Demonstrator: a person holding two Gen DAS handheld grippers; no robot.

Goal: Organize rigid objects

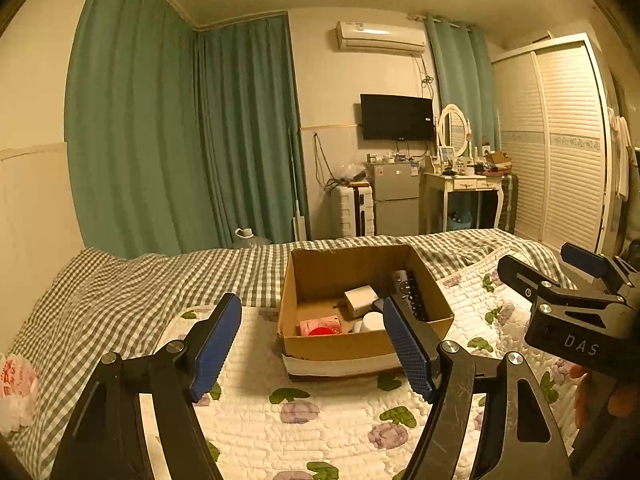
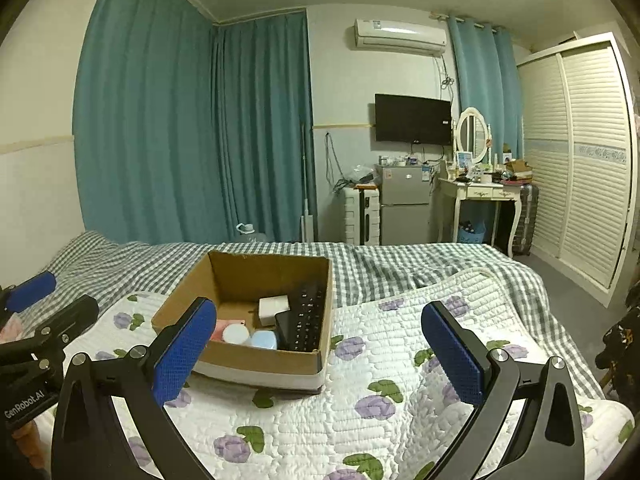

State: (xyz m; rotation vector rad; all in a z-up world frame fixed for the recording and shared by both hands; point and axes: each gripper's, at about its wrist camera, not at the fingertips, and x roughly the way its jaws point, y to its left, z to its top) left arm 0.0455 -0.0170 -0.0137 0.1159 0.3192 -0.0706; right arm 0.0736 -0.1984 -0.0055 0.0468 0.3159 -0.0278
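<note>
While both tools hang above the bed, the cardboard box (image 2: 256, 360) sits on the floral quilt (image 2: 400, 360) as the landmark. Left hand-held gripper (image 1: 312, 344) spreads wide, blue pads well apart, gripping nothing, poised just short of the box's near wall. Right hand-held gripper (image 2: 320, 354) is equally wide and empty, hovering near the box's near right corner, its left pad overlapping the box's near left edge in its own view. Inside the box: a black remote (image 2: 306, 316) against the right wall, a white block (image 2: 273, 309) beside it, a round white lid (image 2: 235, 334), a pale blue case (image 2: 264, 339), a pink packet (image 1: 320, 326) toward the left.
</note>
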